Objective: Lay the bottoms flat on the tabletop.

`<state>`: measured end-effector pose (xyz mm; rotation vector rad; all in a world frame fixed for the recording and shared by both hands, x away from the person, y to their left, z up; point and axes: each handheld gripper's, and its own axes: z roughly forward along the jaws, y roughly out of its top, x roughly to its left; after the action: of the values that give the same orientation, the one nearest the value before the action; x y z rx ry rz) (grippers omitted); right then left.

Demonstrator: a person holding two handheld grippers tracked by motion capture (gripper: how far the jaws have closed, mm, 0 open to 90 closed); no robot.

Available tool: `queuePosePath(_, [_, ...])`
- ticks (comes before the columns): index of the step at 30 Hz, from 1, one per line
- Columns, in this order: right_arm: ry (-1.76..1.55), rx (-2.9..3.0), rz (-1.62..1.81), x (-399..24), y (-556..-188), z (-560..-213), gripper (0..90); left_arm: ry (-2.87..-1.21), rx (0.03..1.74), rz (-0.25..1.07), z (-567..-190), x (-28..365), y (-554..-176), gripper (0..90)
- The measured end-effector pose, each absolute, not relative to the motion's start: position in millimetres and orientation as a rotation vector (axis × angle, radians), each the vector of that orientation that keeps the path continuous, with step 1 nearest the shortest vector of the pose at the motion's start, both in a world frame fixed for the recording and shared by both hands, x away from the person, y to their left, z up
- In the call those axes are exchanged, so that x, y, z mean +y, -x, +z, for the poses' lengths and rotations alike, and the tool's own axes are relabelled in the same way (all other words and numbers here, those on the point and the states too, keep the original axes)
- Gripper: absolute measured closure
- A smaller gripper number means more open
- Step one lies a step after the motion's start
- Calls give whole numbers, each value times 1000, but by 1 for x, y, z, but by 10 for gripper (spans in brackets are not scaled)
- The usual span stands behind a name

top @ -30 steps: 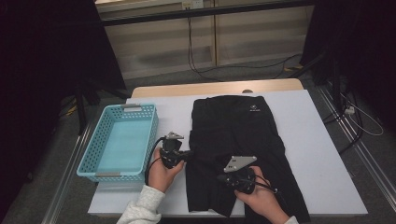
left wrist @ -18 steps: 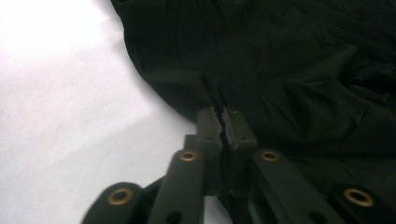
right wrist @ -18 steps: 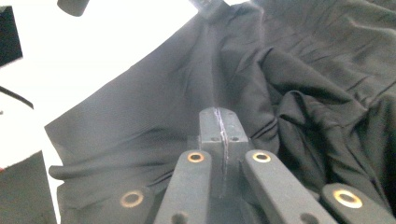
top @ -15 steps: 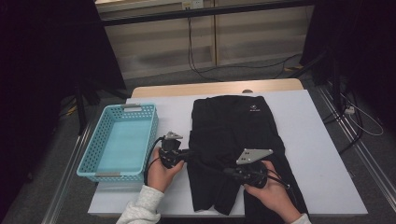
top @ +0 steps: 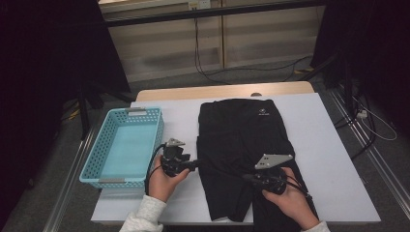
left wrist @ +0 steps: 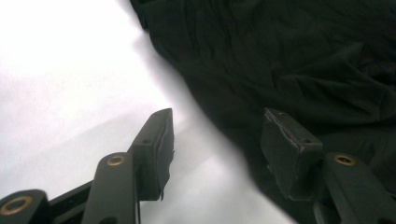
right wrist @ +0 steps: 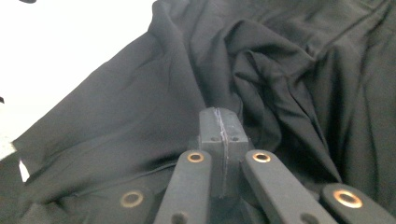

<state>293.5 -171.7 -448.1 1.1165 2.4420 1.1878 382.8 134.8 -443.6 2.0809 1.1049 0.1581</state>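
A lab or test room set up for recording, not a home. A white-topped table (top: 333,159) stands alone on a grey floor, ringed by black curtains (top: 43,72) — loose cables (top: 208,72) trail along the pale wall panels (top: 251,38) behind, metal rails (top: 372,164) run beside the table, and light falls on the work surface alone.

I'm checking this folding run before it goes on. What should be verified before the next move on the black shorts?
1. Left gripper let go: ok, jaws have just been opening, nothing pinched, cloth edge between them.
2. Right gripper closed: ok; whether it pinches cloth: cannot tell.
3. Black shorts flat: not ok, near leg rumpled.
4. Shorts fully on the white table: ok.
5. Blue basket ready beside the shorts: ok.
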Motion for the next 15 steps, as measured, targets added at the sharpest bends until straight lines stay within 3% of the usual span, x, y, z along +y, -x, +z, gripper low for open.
queuePosePath(8, [-1125,2459,1147,-172,-292,-455,900,-2125,1070,115,-455,120,-375,476])
queuePosePath(15, [-1110,2477,1141,-168,-293,-459,900,-2157,1029,121,-456,101,-367,692])
